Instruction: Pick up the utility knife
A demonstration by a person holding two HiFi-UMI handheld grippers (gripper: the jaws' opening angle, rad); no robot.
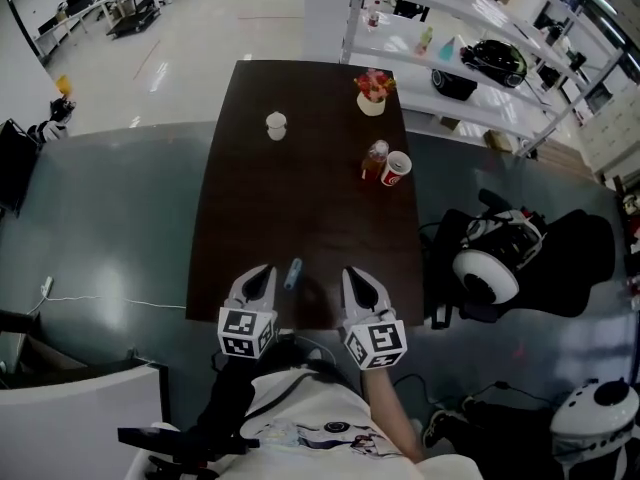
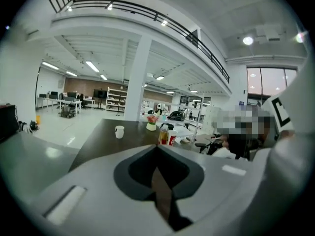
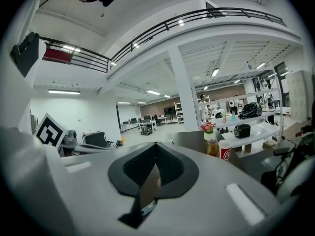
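Observation:
The utility knife (image 1: 292, 273), slim and blue, lies on the dark brown table (image 1: 300, 198) close to its near edge. It sits between my two grippers and nothing touches it. My left gripper (image 1: 267, 270) is just left of it with its jaws shut and empty. My right gripper (image 1: 351, 272) is a little further off on the right, also shut and empty. In the left gripper view the shut left gripper (image 2: 156, 147) points down the table. In the right gripper view a bluish sliver (image 3: 147, 208) shows through the gap under the shut right gripper (image 3: 156, 144).
Further up the table stand a white cup (image 1: 276, 124), a flower pot (image 1: 372, 90), a bottle (image 1: 375, 160) and a red cup (image 1: 396, 168). A white shelf unit (image 1: 470, 58) runs along the far right. A black chair (image 1: 560, 258) with a white helmet-like object stands right of the table.

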